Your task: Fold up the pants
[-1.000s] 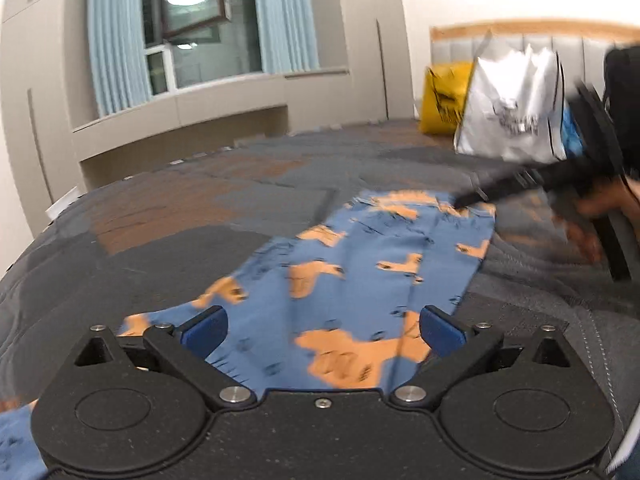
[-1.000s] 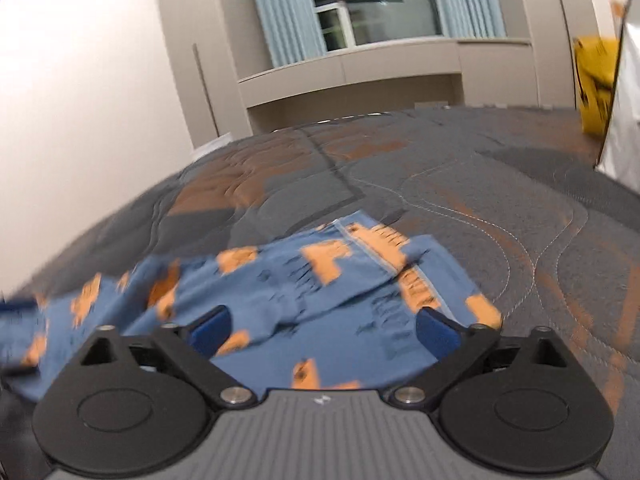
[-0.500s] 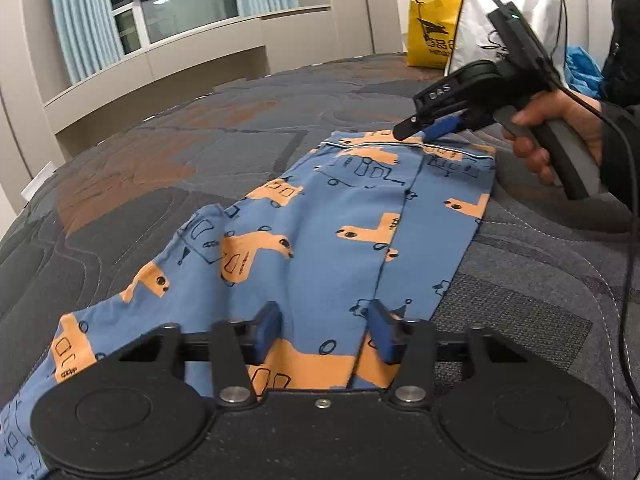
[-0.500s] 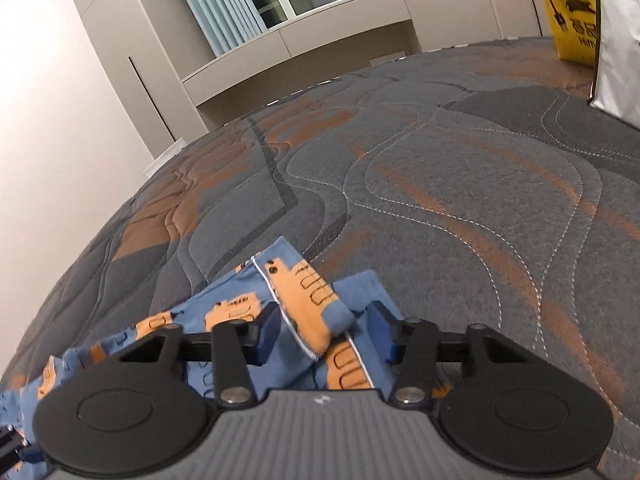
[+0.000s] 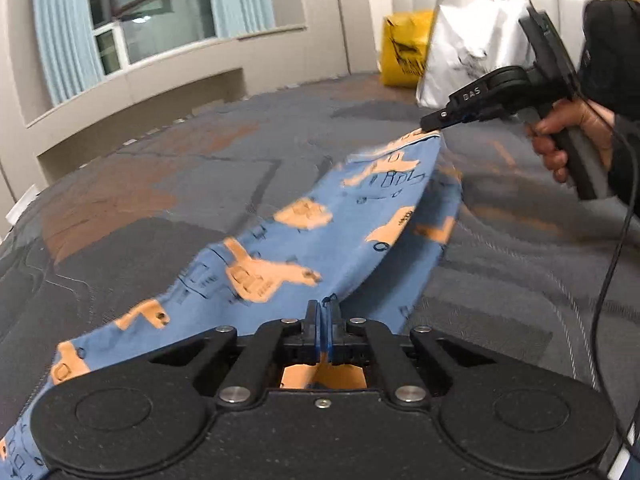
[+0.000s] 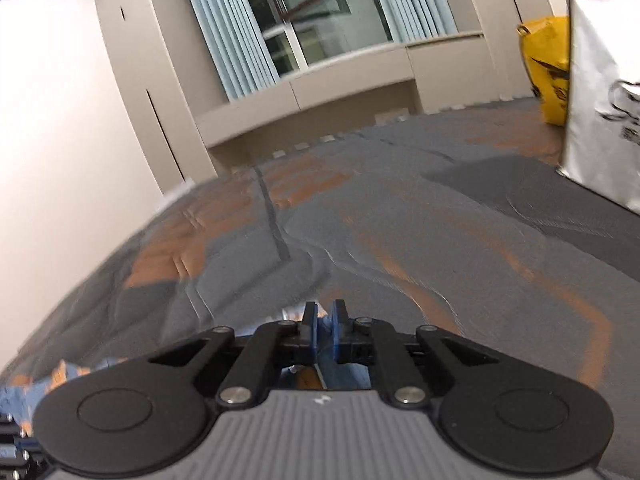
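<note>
a: since the earlier frames both claws have just been closing, and the cloth has come up. the left gripper (image 5: 323, 312) was spread over the flat pants (image 5: 304, 240); now its blue pads are pressed together on a fold of the cloth at the near edge. the right gripper (image 5: 434, 122), far on the right, was open beside the waistband and now pinches that corner, lifted off the bed (image 5: 160, 184).

b: and where are the pants now?

a: they hang like a sheet between the two grips, the near-left leg end trailing on the bed.

b: how to do this step well?

a: i think both hands should move together, at the same height, keeping the cloth lightly tight, and carry the held edge over to the other edge, so the legs lie one on the other. if one hand goes faster, the cloth may twist.

b: what is hard to see?

a: the leg end is cut off at the lower left. the lifted part is blurred. in the right wrist view the right gripper (image 6: 324, 320) shows only a little blue cloth between its pads; the rest is behind the black body. on the far side stand a yellow bag (image 5: 404, 54) and a white bag (image 5: 472, 52).
</note>
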`<state>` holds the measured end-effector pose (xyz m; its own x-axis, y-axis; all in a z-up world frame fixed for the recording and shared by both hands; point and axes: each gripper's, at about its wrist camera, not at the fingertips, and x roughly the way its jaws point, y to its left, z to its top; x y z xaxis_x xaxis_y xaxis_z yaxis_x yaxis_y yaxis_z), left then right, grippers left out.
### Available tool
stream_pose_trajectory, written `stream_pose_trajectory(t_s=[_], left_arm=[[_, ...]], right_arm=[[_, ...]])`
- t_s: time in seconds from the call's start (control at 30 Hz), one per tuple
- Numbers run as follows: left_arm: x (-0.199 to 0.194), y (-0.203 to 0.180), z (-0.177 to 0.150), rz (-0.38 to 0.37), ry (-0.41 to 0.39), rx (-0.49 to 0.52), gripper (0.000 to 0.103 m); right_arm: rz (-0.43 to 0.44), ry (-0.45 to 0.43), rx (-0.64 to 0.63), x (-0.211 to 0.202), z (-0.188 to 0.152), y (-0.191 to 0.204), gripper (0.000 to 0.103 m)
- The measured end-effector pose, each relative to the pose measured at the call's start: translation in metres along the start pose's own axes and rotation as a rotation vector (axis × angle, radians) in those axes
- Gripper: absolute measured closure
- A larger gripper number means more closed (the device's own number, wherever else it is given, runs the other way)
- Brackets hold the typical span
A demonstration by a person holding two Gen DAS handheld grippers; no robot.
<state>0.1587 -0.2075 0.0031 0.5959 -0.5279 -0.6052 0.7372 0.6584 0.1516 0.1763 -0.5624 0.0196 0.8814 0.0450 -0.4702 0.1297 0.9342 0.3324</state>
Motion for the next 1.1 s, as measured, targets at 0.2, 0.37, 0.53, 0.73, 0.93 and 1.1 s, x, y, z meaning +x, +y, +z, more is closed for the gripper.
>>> stream_pose_trajectory(t_s=[0.2, 0.37, 0.53, 0.73, 0.93, 1.1], left_arm=[[0.007, -0.011, -0.009, -0.017, 0.026, 0.036, 0.101], [0.006, -0.005, -0.011, -0.020, 0.018, 0.014, 0.079], [-0.010, 0.005, -0.011, 0.003, -0.021, -0.060, 0.040], [-0.039, 0.032, -0.023, 0.127, -0.050, -0.189, 0.035], [-0.065, 0.073, -0.046, 0.253, -0.053, -0.346, 0.032], [-0.086, 0.097, -0.063, 0.326, -0.066, -0.412, 0.029]], right_arm=[[-0.057, 0.089, -0.007, -0.011, -0.031, -0.015, 0.096], [-0.087, 0.120, -0.081, -0.003, -0.034, -0.008, 0.084], [-0.048, 0.097, -0.215, 0.015, -0.012, 0.014, 0.036], [0.016, 0.178, -0.276, 0.071, 0.008, 0.021, 0.062], [-0.002, 0.116, -0.307, 0.078, 0.013, 0.025, 0.096], [-0.072, 0.143, -0.401, 0.082, 0.003, 0.038, 0.068]])
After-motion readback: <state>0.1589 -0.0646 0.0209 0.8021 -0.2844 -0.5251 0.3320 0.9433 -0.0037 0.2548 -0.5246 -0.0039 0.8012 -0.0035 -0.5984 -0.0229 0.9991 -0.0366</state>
